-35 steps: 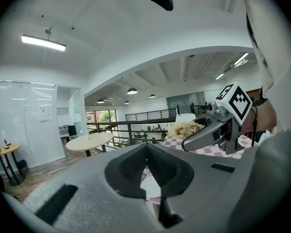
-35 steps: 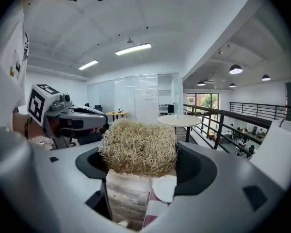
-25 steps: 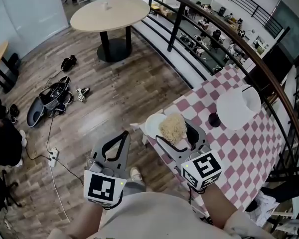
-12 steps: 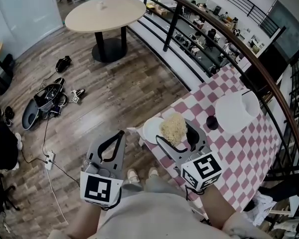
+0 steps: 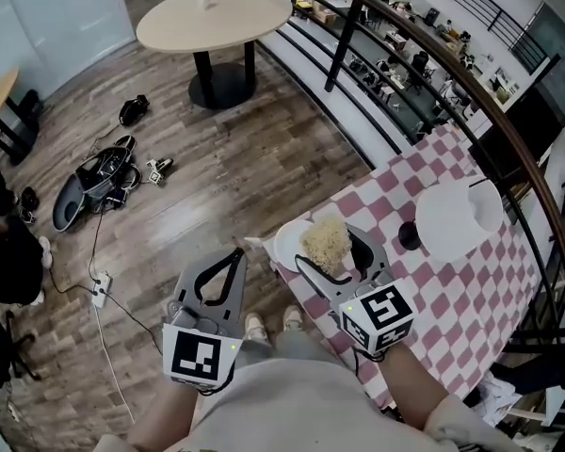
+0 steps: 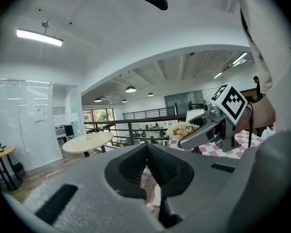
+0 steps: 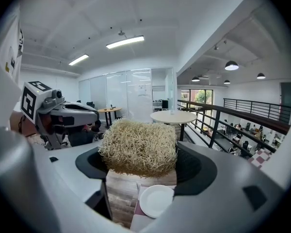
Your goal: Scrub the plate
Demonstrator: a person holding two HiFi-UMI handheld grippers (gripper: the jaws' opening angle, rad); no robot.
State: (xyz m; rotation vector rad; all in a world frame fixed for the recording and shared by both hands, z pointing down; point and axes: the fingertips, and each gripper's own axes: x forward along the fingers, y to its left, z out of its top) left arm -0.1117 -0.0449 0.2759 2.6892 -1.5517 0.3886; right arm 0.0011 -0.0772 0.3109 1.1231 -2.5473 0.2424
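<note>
A small white plate (image 5: 286,244) lies at the near corner of the pink-and-white checked table (image 5: 452,290). In the right gripper view the plate (image 7: 156,201) shows below the jaws. My right gripper (image 5: 331,250) is shut on a straw-coloured scrubber (image 5: 327,238), which hangs over the plate's right edge; whether it touches the plate I cannot tell. The scrubber (image 7: 138,147) fills the space between the jaws. My left gripper (image 5: 236,253) hovers over the wooden floor left of the table, shut with nothing in it, its tips meeting (image 6: 146,147).
A large white dish (image 5: 452,221) and a dark cup (image 5: 410,236) stand farther back on the table. A dark railing (image 5: 424,59) runs behind it. A round table (image 5: 214,17), bags (image 5: 99,182) and a cable lie on the floor to the left.
The head view has shifted slightly. The left gripper dipped a little and came back up. The right gripper with the scrubber stays over the plate's edge.
</note>
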